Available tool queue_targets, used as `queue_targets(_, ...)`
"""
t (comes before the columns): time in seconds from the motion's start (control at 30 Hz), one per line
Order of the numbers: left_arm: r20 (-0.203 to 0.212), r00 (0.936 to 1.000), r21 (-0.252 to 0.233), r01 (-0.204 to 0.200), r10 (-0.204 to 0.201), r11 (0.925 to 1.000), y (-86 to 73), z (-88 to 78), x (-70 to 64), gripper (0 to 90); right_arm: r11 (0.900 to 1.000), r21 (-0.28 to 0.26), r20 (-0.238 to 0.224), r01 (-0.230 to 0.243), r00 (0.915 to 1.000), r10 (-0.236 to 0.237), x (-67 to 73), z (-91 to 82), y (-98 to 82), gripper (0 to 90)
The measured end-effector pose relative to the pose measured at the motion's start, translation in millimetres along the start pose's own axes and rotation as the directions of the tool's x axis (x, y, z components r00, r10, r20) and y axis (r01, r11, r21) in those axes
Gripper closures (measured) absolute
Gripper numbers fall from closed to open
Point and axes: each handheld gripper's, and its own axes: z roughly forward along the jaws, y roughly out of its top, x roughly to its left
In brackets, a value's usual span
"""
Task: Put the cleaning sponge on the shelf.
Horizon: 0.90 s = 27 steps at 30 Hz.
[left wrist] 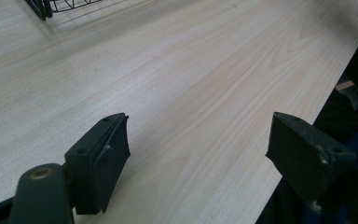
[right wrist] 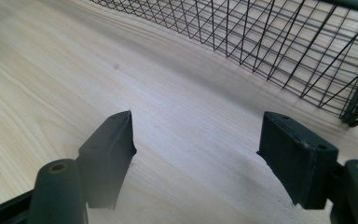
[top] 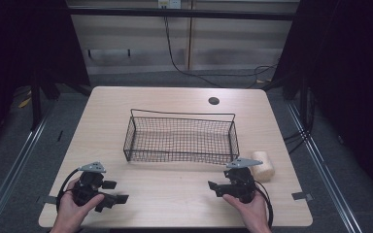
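Black wire basket (top: 180,137) mid-worktop (top: 126,107), left gripper (top: 110,191) and right gripper (top: 217,187) near front edge, both open, bread roll (top: 264,165) beside right gripper

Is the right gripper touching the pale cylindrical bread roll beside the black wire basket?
Cannot tell. In the high view the right gripper overlaps the bread roll, hiding any gap. Its open jaws point away from it.

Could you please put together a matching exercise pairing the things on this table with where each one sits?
Things:
1. wire basket
2. bread roll
3. left gripper
4. round hole

Places:
A. near edge of the table, left side, jaws open
B. middle of the table
C. far side of the table, beyond the basket
D. beside the right gripper

Pairs: 1-B, 2-D, 3-A, 4-C
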Motion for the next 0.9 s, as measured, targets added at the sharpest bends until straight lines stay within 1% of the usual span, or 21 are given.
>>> queue_targets(0.07,0.003,1.0,0.0,0.0,0.0,1.0,0.0,-0.1,0.1,20.3,1.0,-0.008,-0.003,-0.001,1.0,0.001,0.1,-0.4,0.3,26.4)
queue_targets(0.1,0.004,1.0,0.0,0.0,0.0,1.0,0.1,0.0,0.0,20.3,1.0,-0.017,-0.014,-0.005,0.9999,0.005,0.1,-0.8,0.6,26.9)
queue_targets(0.13,0.004,1.0,0.002,-0.001,0.001,1.0,0.1,0.4,-0.2,20.4,0.999,-0.031,-0.028,-0.027,0.9993,0.026,-0.4,-1.7,0.5,26.9)
queue_targets(0.23,0.004,1.0,0.002,-0.002,0.002,1.0,0.1,0.2,-0.2,20.4,0.998,-0.048,-0.042,-0.034,0.9986,0.032,-0.8,-2.7,0.6,26.9)
queue_targets(0.27,0.004,1.0,0.001,0.0,0.0,1.0,0.1,0.3,-0.2,20.3,0.998,-0.058,-0.039,-0.032,0.9988,0.029,-1.3,-3.9,1.1,28.8)
queue_targets(0.3,0.004,1.0,0.001,0.0,0.0,1.0,0.1,0.3,-0.2,20.3,0.997,-0.07,-0.048,-0.035,0.9983,0.032,-1.7,-4.8,1.5,30.2)
queue_targets(0.37,0.004,1.0,0.001,0.0,0.0,1.0,0.1,0.2,-0.1,20.4,0.997,-0.067,-0.05,-0.041,0.998,0.038,-2.0,-5.5,1.8,31.8)
queue_targets(0.4,0.004,1.0,0.001,-0.001,0.001,1.0,0.2,0.0,-0.2,20.3,0.996,-0.076,-0.068,-0.054,0.9965,0.049,-2.4,-7.2,2.1,35.7)
queue_targets(0.43,0.004,1.0,0.001,-0.001,0.001,1.0,0.2,0.0,-0.2,20.3,0.996,-0.076,-0.068,-0.054,0.9965,0.049,-2.4,-7.2,2.1,35.7)
queue_targets(0.47,0.005,1.0,0.003,-0.003,0.003,1.0,0.3,-0.4,-0.2,20.3,0.995,-0.088,-0.066,-0.054,0.9967,0.048,-1.2,-9.4,3.8,39.1)
queue_targets(0.5,0.005,1.0,0.003,-0.003,0.003,1.0,0.3,-0.4,-0.2,20.3,0.995,-0.088,-0.066,-0.054,0.9967,0.048,-1.2,-9.4,3.8,39.1)
queue_targets(0.53,0.005,1.0,0.006,-0.005,0.005,1.0,0.3,-0.6,0.1,20.4,0.994,-0.101,-0.062,-0.03,0.9978,0.024,1.0,-11.4,5.4,40.6)
queue_targets(0.57,0.005,1.0,0.006,-0.005,0.005,1.0,0.3,-0.6,0.1,20.3,0.994,-0.101,-0.062,-0.03,0.9978,0.024,1.0,-11.4,5.4,40.6)
queue_targets(0.63,0.006,1.0,0.005,-0.005,0.005,1.0,0.3,-0.8,-0.1,20.3,0.995,-0.101,-0.061,-0.014,0.9981,0.008,3.3,-12.3,6.9,41.9)
queue_targets(0.67,0.006,1.0,0.004,-0.005,0.005,1.0,0.4,-0.8,-0.1,20.3,0.996,-0.088,-0.054,-0.003,0.9985,-0.002,4.7,-13.1,7.7,42.0)
queue_targets(0.73,0.006,1.0,0.003,-0.005,0.005,1.0,0.5,-0.8,-0.1,20.3,0.998,-0.064,-0.065,-0.013,0.9978,0.009,4.6,-14.8,9.5,41.0)
queue_targets(0.77,0.006,1.0,0.003,-0.005,0.005,1.0,0.5,-0.8,-0.1,20.3,0.998,-0.064,-0.065,-0.013,0.9978,0.009,4.6,-14.8,9.5,41.0)
queue_targets(0.8,0.008,1.0,0.006,-0.005,0.005,1.0,0.6,-1.1,0.0,20.3,0.999,-0.03,-0.08,-0.038,0.9962,0.035,1.8,-17.6,11.6,34.0)
queue_targets(0.83,0.008,1.0,0.006,-0.005,0.005,1.0,0.6,-1.1,0.0,20.3,0.999,-0.03,-0.08,-0.038,0.9962,0.035,1.8,-17.6,11.6,34.0)
queue_targets(0.87,0.008,1.0,0.006,-0.005,0.005,1.0,0.6,-1.2,0.1,20.3,0.998,-0.014,-0.09,-0.056,0.9944,0.055,-1.8,-20.1,13.0,32.2)
queue_targets(0.9,0.008,1.0,0.006,-0.005,0.005,1.0,0.6,-1.2,0.1,20.4,0.998,-0.014,-0.09,-0.056,0.9944,0.055,-1.8,-20.1,13.0,32.2)
